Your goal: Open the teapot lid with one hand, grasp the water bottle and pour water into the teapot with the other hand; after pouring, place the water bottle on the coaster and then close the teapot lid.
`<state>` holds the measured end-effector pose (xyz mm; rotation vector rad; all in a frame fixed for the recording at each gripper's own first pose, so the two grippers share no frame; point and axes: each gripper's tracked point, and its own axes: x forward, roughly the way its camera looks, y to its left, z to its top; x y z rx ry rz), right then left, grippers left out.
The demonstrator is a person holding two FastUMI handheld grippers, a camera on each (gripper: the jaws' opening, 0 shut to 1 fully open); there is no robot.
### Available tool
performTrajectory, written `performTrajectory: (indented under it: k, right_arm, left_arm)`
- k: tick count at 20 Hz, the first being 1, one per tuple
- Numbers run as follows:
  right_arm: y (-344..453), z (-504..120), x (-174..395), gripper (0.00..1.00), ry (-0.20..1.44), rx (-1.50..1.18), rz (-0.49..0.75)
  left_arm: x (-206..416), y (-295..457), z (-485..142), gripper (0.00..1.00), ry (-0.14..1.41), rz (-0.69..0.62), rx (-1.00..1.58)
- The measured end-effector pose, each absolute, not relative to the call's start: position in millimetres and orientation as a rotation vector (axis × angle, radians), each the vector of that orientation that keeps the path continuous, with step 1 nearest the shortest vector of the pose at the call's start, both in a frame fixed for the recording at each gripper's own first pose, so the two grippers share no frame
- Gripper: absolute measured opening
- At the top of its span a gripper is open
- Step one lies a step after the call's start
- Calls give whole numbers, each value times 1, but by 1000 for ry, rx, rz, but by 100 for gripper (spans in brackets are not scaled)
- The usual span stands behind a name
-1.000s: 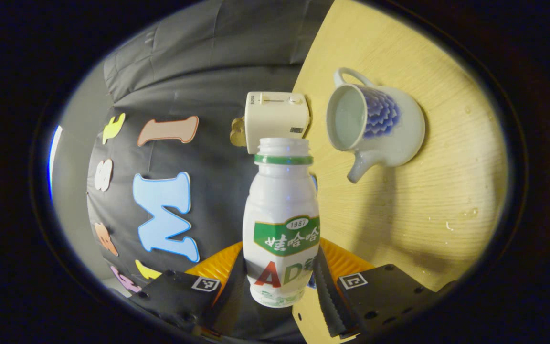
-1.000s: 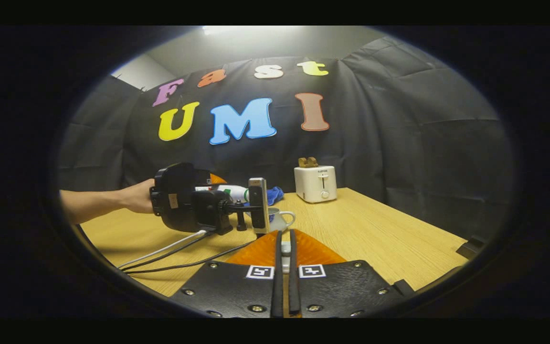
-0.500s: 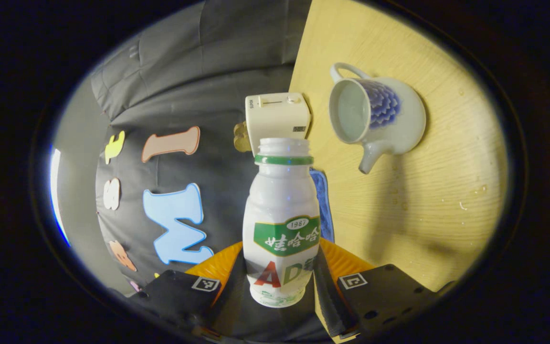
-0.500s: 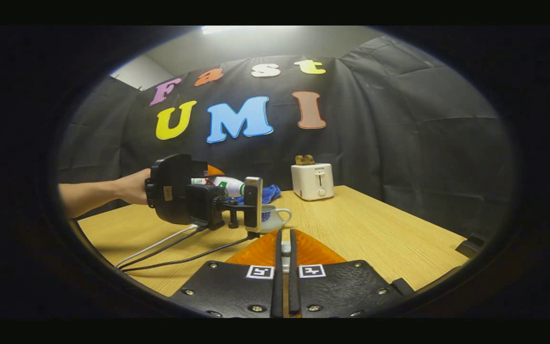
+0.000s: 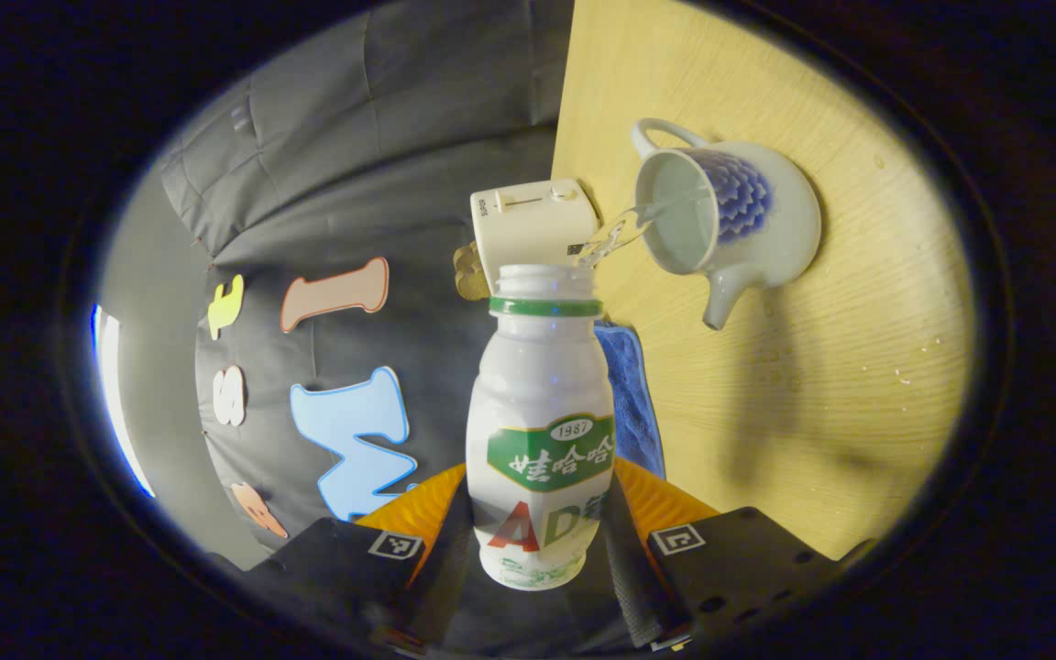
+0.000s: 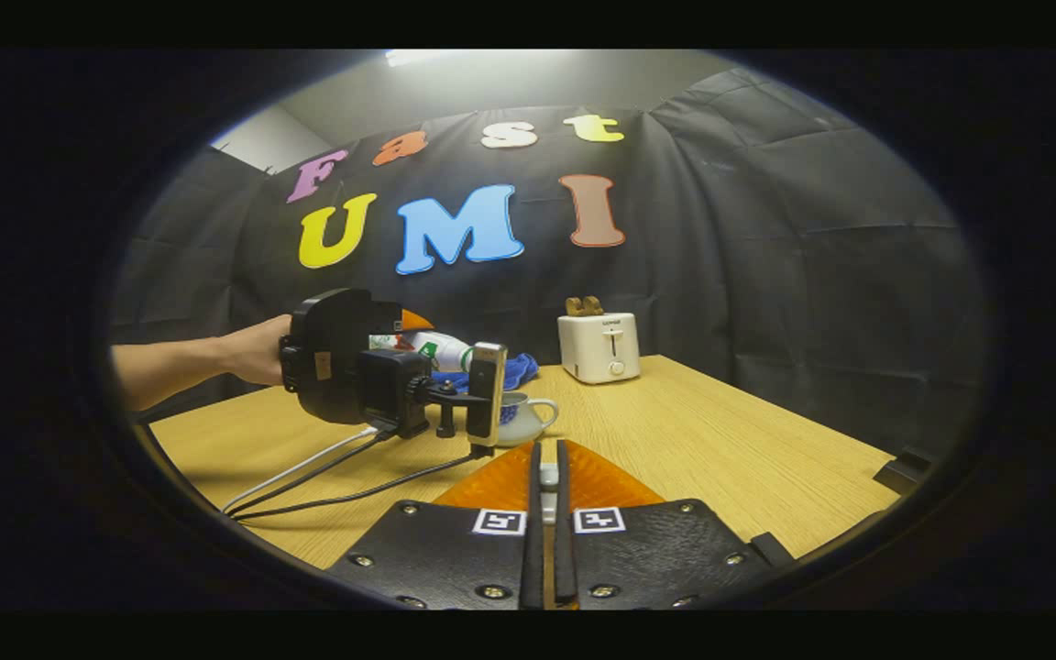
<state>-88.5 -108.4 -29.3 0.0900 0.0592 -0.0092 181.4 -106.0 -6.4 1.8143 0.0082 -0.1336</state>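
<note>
My left gripper [image 5: 539, 541] is shut on a white bottle [image 5: 539, 431] with a green label and an uncapped neck. The bottle is tipped on its side, and a thin stream of water [image 5: 615, 240] runs from its mouth into the lidless white-and-blue teapot [image 5: 748, 229] on the table. In the right gripper view the same bottle [image 6: 441, 350] is held over the teapot [image 6: 528, 417] by a hand [image 6: 253, 353]. My right gripper [image 6: 546, 463] hovers in front of the teapot, its fingers close together on a small white piece, which looks like the lid's knob.
A white toaster [image 6: 598, 346] with toast stands at the back of the wooden table [image 6: 720, 440]. A blue cloth [image 5: 633, 394] lies behind the teapot. Cables [image 6: 308, 486] trail from the left gripper across the table's left side. Water drops [image 5: 899, 376] dot the wood.
The bottle has tipped further over the teapot, and water now streams from its mouth into the pot. The right gripper has stayed put.
</note>
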Motion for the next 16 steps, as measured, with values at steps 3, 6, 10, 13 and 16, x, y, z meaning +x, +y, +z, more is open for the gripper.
performTrajectory:
  k: [3, 6, 10, 13, 16]
  right_arm:
    - [-106, -28, -90, 5, 53, 93, -1]
    - [-106, -28, -90, 0, 52, 80, 1]
    - [-105, -29, -91, 5, 56, 81, 3]
    - [-106, -30, -91, 5, 60, 83, 4]
    - [-106, -28, -94, 5, 53, 82, 6]
  left_arm:
    - [181, -106, -5, 76, 1, -134, 1826]
    - [179, -109, -8, 82, -11, -136, 1858]
    - [179, -111, -8, 82, -17, -140, 1877]
    - [181, -115, -5, 82, -32, -140, 1894]
    - [183, -118, -4, 82, -43, -140, 1915]
